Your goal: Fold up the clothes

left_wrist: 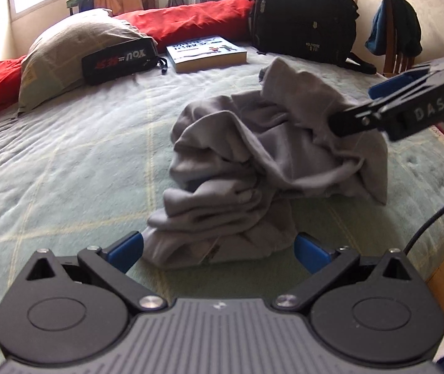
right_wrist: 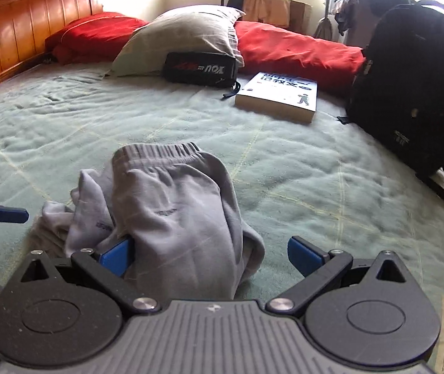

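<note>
**Grey trousers, crumpled, on bed**

Trousers [right_wrist: 172,205]: grey, elastic waistband up, bunched in a heap mid-bed on the green blanket [right_wrist: 284,168].
Right tool [right_wrist: 211,257]: jaws wide apart, cloth draped between them and over the left pad; no pinch.
Left tool [left_wrist: 218,249]: jaws wide apart, straddling the heap's near edge.
Beyond: book [right_wrist: 279,96], black pouch [right_wrist: 200,68], grey pillow [right_wrist: 184,31], red bedding [right_wrist: 296,50], backpack [right_wrist: 415,78].

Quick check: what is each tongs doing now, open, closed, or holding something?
Left tongs: open, grey sweatpants lying between the fingers, not gripped.
Right tongs: open, sweatpants draped between the fingers, not clamped.
</note>
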`<control>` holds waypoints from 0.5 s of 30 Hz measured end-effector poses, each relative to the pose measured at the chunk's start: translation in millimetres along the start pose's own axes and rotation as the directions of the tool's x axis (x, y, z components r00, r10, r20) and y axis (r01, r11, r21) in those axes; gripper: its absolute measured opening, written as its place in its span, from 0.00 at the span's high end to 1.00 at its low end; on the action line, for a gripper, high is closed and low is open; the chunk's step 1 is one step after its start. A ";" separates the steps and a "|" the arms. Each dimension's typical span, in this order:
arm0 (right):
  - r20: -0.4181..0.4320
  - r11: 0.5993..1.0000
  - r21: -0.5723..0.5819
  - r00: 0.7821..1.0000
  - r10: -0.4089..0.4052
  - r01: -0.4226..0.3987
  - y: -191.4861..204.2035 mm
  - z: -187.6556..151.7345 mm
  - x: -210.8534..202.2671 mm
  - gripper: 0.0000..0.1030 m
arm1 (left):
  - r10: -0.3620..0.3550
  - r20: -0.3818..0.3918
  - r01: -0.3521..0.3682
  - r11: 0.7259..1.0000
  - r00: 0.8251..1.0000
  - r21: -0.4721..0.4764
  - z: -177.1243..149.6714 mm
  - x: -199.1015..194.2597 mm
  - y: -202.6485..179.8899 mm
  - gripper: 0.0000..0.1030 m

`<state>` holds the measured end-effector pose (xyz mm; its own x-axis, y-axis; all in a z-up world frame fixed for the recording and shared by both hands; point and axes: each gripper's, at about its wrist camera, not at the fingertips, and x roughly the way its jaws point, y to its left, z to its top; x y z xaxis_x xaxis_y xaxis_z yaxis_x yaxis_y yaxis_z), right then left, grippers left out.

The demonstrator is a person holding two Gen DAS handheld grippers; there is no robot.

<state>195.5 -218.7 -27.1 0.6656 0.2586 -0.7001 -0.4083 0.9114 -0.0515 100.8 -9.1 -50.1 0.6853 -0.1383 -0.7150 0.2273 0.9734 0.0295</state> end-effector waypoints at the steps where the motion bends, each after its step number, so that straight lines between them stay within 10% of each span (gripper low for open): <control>1: -0.001 1.000 0.015 1.000 -0.011 0.011 -6.8 -0.8 1.3 0.00 | 0.002 -0.003 -0.002 1.000 1.000 -0.001 1.8 2.6 -0.5 0.01; 8: -0.056 0.970 0.129 0.978 -0.203 0.208 -68.5 -14.4 8.4 0.00 | 0.007 -0.011 -0.007 1.000 1.000 -0.011 8.3 16.1 1.1 0.01; 15: -0.003 0.962 0.189 0.980 -0.198 0.195 -93.2 -25.5 -15.1 0.00 | 0.007 -0.008 -0.007 1.000 1.000 -0.008 12.9 19.4 -0.4 0.01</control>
<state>207.5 -315.8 -29.8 0.7316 0.0721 -0.6779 -0.1452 0.9881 -0.0517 122.9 -14.5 -55.0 0.6809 -0.1304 -0.7207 0.2172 0.9757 0.0287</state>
